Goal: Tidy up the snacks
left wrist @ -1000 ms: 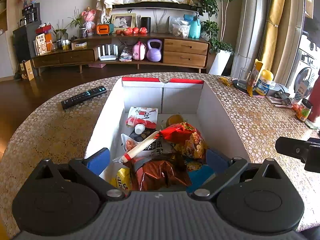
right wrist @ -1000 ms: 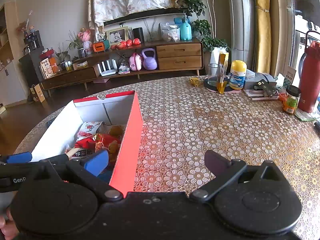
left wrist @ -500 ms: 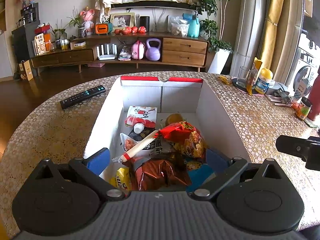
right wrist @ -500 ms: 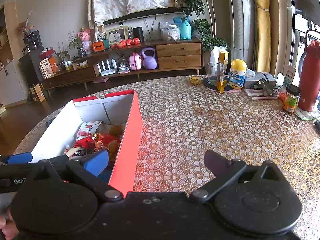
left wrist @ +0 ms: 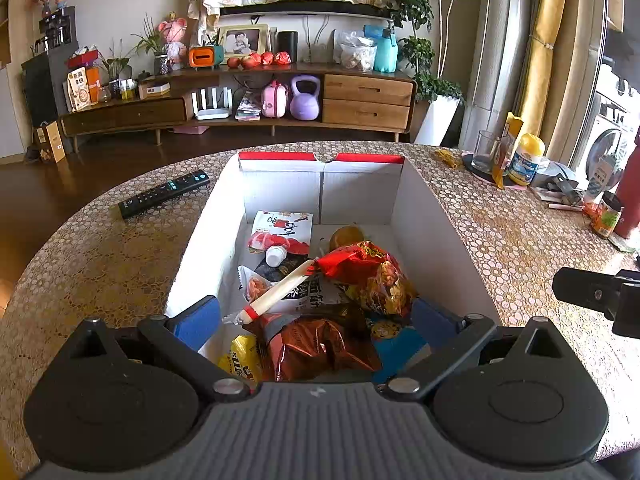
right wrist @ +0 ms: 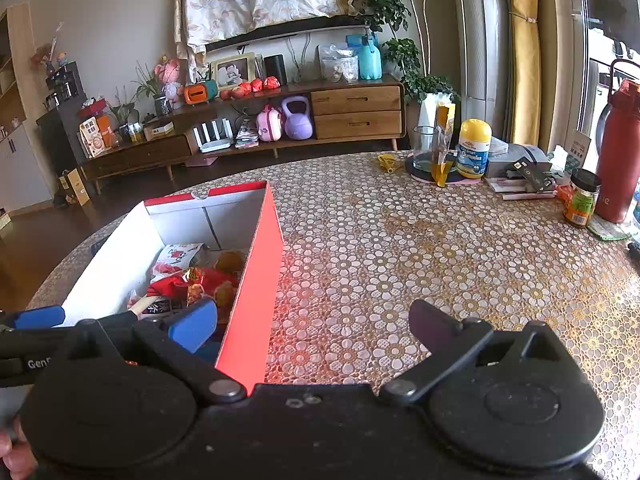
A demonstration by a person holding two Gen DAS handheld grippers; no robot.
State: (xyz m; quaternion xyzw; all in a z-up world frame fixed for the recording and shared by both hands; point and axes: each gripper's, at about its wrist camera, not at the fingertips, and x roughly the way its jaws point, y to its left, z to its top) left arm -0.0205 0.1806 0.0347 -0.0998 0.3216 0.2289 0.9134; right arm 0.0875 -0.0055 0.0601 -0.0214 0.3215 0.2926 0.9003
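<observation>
An open cardboard box (left wrist: 432, 232), white inside and red outside (right wrist: 252, 300), sits on the patterned table. In it lie several snacks: a red-gold bag (left wrist: 368, 276), a shiny brown bag (left wrist: 320, 344), a sausage stick (left wrist: 280, 292), a white-red packet (left wrist: 282, 230), a yellow packet (left wrist: 242, 360) and a blue packet (left wrist: 396, 344). My left gripper (left wrist: 316, 318) hangs open above the box's near end, holding nothing. My right gripper (right wrist: 314, 326) is open and empty, straddling the box's right wall, one blue pad (right wrist: 192, 324) over the snacks.
A black remote (left wrist: 164, 194) lies left of the box. At the table's far right stand a glass (right wrist: 424, 148), a yellow-capped bottle (right wrist: 474, 148), a jar (right wrist: 582, 198) and a red flask (right wrist: 618, 148). A hand (right wrist: 12, 452) shows at the lower left.
</observation>
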